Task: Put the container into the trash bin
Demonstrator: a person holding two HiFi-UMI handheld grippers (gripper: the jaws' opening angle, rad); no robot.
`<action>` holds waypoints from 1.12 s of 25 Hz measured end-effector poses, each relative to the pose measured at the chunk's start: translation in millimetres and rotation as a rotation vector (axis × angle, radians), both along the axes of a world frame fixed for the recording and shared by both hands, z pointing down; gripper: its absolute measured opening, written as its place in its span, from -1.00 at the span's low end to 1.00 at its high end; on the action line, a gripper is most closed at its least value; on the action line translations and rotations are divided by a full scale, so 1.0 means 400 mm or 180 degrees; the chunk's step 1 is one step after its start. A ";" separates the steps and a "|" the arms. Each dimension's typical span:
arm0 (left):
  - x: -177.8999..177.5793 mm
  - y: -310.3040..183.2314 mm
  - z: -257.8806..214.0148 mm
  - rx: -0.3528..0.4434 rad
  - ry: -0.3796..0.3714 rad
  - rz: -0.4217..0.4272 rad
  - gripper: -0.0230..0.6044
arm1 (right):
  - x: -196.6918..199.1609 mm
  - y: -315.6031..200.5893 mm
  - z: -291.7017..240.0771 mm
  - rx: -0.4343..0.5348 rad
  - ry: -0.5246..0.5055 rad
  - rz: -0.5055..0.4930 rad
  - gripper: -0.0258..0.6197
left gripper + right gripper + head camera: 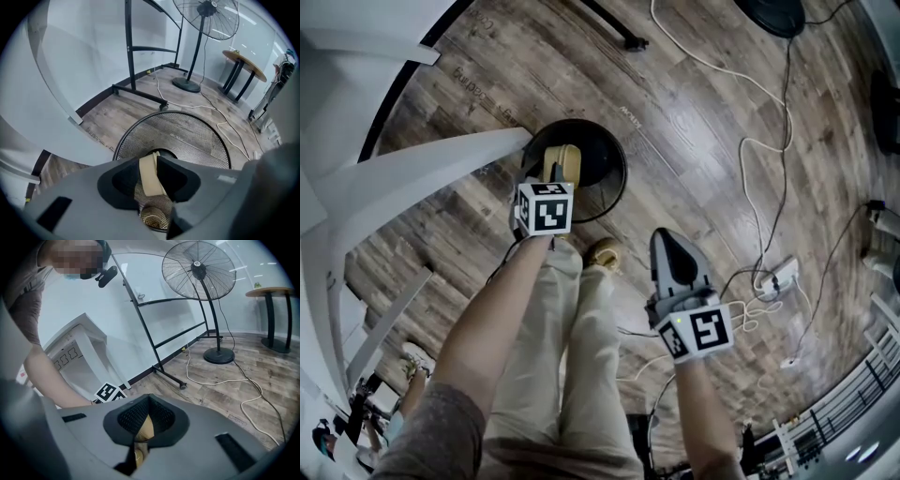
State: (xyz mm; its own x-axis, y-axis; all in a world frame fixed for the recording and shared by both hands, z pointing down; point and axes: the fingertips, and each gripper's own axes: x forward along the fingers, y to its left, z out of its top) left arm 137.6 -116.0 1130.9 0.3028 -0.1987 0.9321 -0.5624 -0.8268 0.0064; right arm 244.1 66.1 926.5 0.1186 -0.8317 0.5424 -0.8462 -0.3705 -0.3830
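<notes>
Left tool (pixel 151 174) is pointing steeply down over the black mesh trash bin (pixel 619 178). Its jaws are standing part-way apart and the tan container (pixel 565 157) is hanging edge-on between the pads, long axis along the tool, grip looking slack and the bin mouth lying directly beneath. Right tool (pixel 673 246), jaws together and empty, is idling well apart over the wood floor (pixel 694 122), leaving the left hand nearer; counting one container, one bin, two tools.

Wood-plank floor (pixel 694 141) under me. Standing on it is the black mesh trash bin (pixel 607 169), just ahead of my shoe (pixel 605 251). White cables (pixel 712 67) snake over the boards toward a power strip (pixel 778 277). A fan base (pixel 778 14) and a black rack foot (pixel 623 37) are farther off.
</notes>
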 end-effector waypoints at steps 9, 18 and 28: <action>0.060 -0.003 -0.212 -0.0029 0.0260 0.0070 -0.60 | 0.037 -0.030 -0.169 0.0092 0.0136 0.0067 -0.92; 0.120 -0.016 -0.587 -0.0026 0.0694 -0.0017 -0.60 | 0.048 -0.035 -0.456 0.0227 0.0283 0.0058 -0.92; 0.167 0.017 -1.115 0.0065 0.1360 0.0147 -0.60 | 0.090 -0.024 -0.854 0.0474 0.0575 0.0114 -0.92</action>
State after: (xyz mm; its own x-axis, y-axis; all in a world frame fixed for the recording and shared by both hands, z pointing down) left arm 204.2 -109.2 684.8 0.6699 -0.1930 0.7169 -0.4751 -0.8535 0.2142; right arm 280.1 56.5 584.7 0.2336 -0.8944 0.3813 -0.8933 -0.3523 -0.2792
